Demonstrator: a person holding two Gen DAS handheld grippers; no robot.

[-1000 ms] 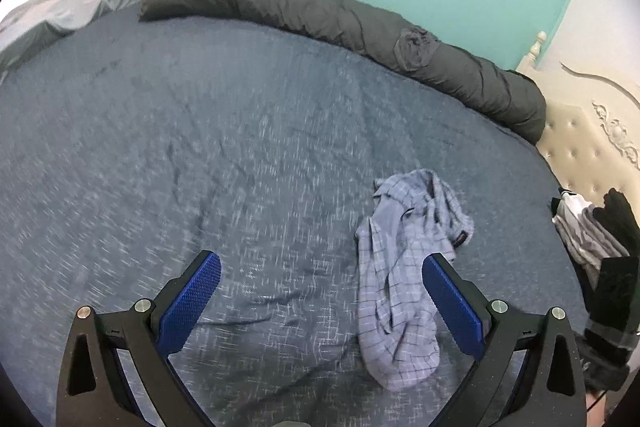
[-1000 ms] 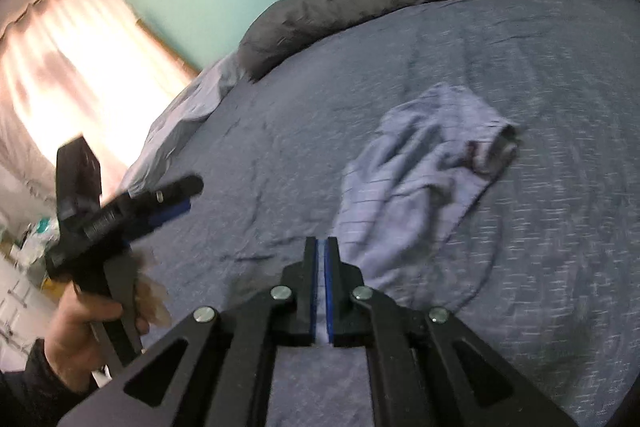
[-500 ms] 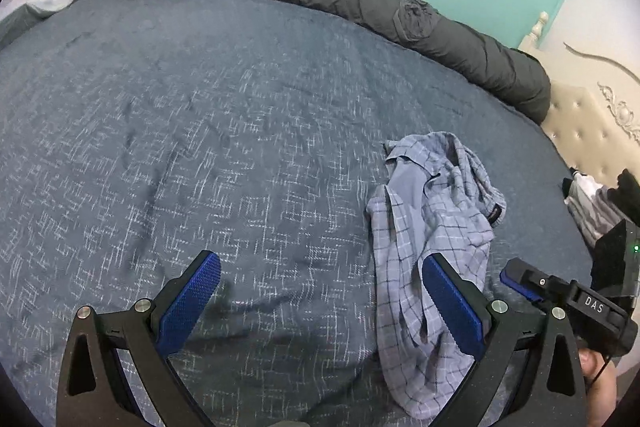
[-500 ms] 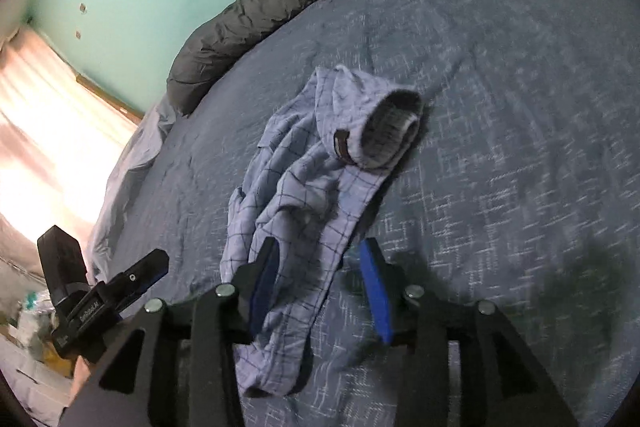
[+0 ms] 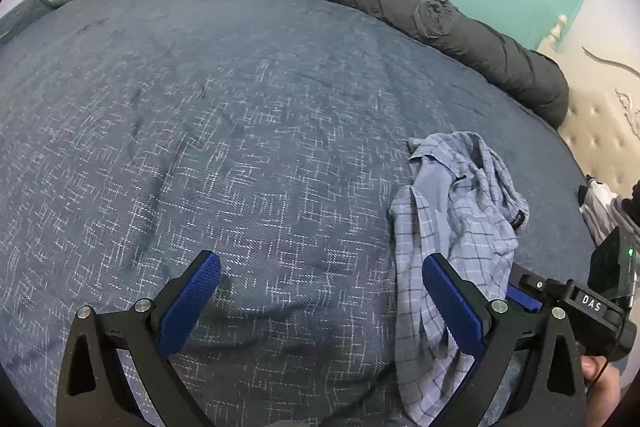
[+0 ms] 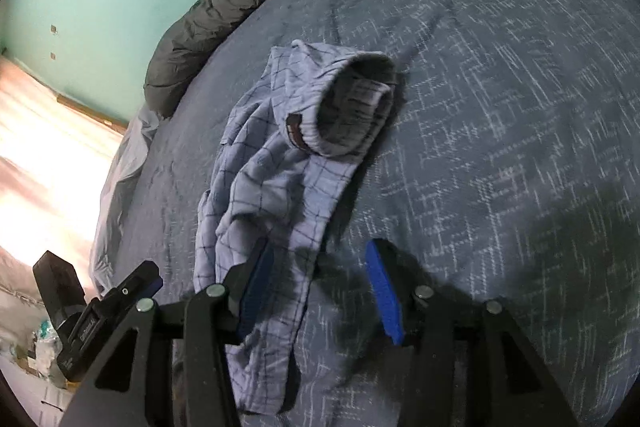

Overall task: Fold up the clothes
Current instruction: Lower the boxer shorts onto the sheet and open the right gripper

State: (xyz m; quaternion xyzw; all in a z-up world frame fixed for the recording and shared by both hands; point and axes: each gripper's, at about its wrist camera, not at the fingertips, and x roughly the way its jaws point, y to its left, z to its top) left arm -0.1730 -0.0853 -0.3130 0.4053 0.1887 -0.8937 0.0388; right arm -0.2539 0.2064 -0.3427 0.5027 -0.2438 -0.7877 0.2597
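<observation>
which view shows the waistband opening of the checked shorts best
The right wrist view: the waistband opening faces the camera, showing the inside and a brown tag. The left wrist view shows the checked shorts crumpled, the waistband only edge-on.

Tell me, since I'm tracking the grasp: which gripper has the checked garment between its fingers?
The right gripper: the checked garment lies between its opening jaws; the left gripper frames bare bedspread.

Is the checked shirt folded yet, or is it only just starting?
Only starting. Done: nothing, the crumpled light-blue checked garment lies bunched on the dark blue bedspread. In hand: nothing gripped; the right gripper is opening over its edge, the left gripper open beside it. Left: spreading and every fold.
</observation>
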